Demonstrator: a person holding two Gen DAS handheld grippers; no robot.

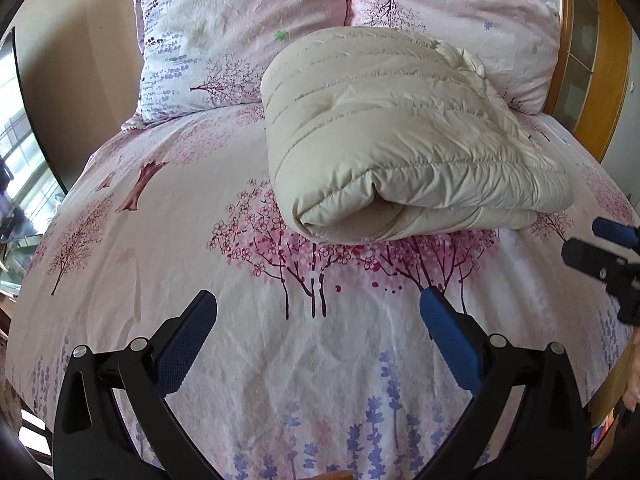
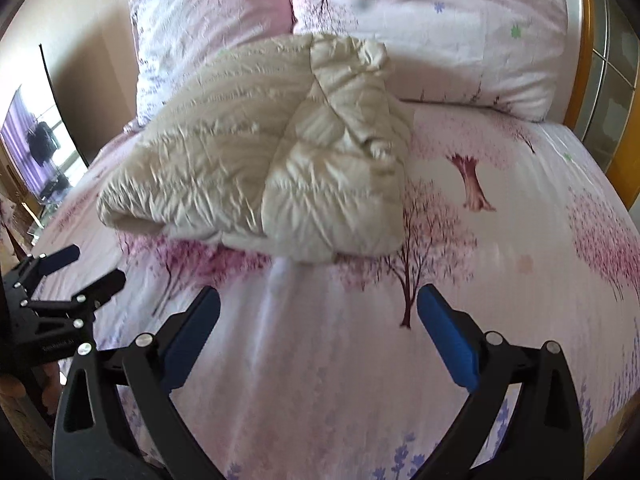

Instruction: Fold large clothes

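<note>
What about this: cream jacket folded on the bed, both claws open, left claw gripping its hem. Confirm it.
Not quite. The left claw grips nothing: in the left wrist view its fingers stand apart over bare sheet, short of the jacket. The rest holds: the jacket lies folded on the bed, and the right claw is open too.
</note>
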